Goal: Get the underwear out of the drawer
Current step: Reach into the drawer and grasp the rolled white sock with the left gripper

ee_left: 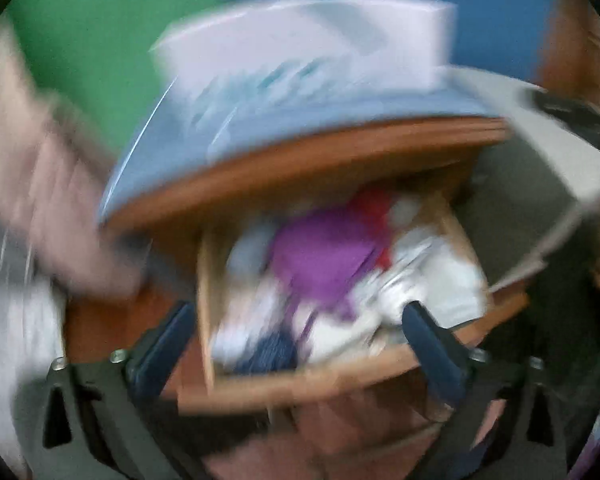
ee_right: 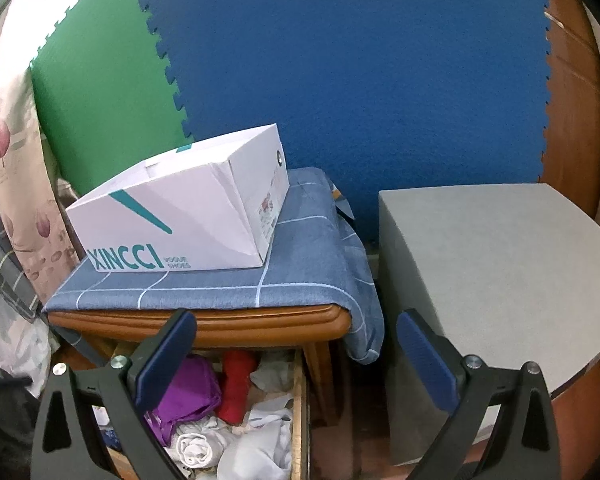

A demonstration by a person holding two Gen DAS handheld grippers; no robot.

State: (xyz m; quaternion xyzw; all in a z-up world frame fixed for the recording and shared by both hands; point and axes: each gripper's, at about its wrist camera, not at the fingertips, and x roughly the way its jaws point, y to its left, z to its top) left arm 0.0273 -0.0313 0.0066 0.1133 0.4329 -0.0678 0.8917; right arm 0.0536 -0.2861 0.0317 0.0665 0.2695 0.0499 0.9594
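Note:
The wooden drawer (ee_right: 300, 396) stands pulled out under a nightstand, full of loose garments: a purple one (ee_right: 184, 392), a red one (ee_right: 236, 384) and crumpled white ones (ee_right: 256, 448). My right gripper (ee_right: 296, 344) hangs above and in front of the drawer, open, with nothing between its fingers. The left wrist view is badly blurred. It looks down into the same drawer (ee_left: 206, 300), where the purple garment (ee_left: 324, 260) and white garments (ee_left: 440, 280) show. My left gripper (ee_left: 300, 336) is open wide above them and holds nothing.
A white shoe box (ee_right: 188, 216) sits on a blue checked cloth (ee_right: 300, 280) covering the nightstand top. A grey cabinet (ee_right: 500, 260) stands close on the right. Floral fabric (ee_right: 12, 160) hangs at the left. Blue and green foam mats (ee_right: 340, 60) cover the wall.

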